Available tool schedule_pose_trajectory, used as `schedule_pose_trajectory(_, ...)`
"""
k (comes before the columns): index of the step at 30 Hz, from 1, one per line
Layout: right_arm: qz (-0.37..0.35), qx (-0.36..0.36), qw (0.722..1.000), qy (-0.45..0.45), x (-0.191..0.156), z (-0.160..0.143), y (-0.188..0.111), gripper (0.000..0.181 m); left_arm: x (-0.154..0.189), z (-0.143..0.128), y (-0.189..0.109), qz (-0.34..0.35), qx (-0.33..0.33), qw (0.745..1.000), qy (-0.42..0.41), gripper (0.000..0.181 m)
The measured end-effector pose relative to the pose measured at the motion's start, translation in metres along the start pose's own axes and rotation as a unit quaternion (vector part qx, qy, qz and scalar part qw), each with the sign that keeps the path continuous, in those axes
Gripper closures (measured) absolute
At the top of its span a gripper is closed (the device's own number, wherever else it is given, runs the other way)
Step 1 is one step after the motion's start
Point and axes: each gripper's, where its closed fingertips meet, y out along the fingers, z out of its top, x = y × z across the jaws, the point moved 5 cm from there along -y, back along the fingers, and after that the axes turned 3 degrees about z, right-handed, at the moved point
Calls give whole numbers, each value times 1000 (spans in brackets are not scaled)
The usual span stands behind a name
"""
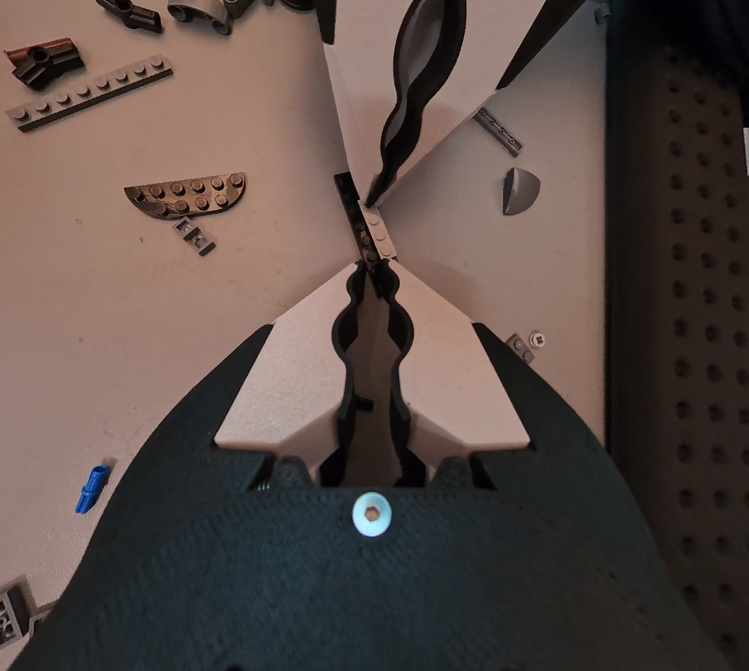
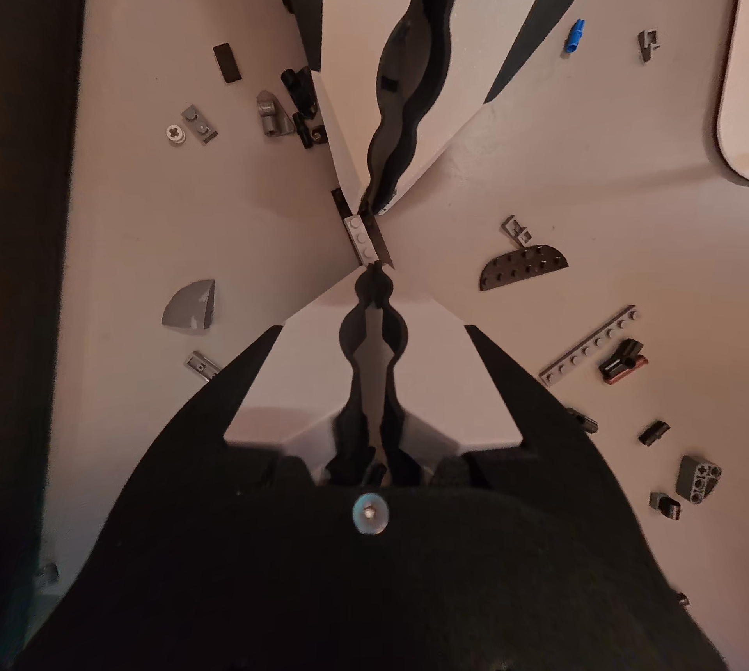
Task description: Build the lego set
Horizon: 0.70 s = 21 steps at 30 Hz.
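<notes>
A plate stack, a long thin black plate (image 1: 352,205) with a short light grey plate (image 1: 379,234) on top, is held above the white table between my two grippers. My left gripper (image 1: 373,265) comes from below in its own view and is shut on the near end of the stack; the black plate runs in between its fingers. My right gripper (image 1: 371,202) comes from above and is shut at the far end. In the right wrist view the grey plate (image 2: 360,239) lies beside the black plate (image 2: 381,242), between my right gripper (image 2: 376,269) and my left gripper (image 2: 369,207).
Loose pieces lie on the table: a dark half-round plate (image 1: 186,195), a long grey plate (image 1: 89,92), a blue pin (image 1: 92,489), a grey curved wedge (image 1: 521,191) and several small connectors at the back left. A dark perforated mat (image 1: 689,286) borders the right edge. The grippers are tip to tip, or close to it. The blue pin (image 1: 92,489) sits 12 centimetres or so from the ends of my left fingers. It turns up in the right wrist view (image 2: 576,31) as well.
</notes>
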Motion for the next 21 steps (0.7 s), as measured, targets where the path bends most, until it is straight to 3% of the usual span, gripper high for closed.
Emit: schedule_pose_trajectory(21,32,10,999,18,-13,0,1,181,-2,0,0,1,2,1000,-7,177)
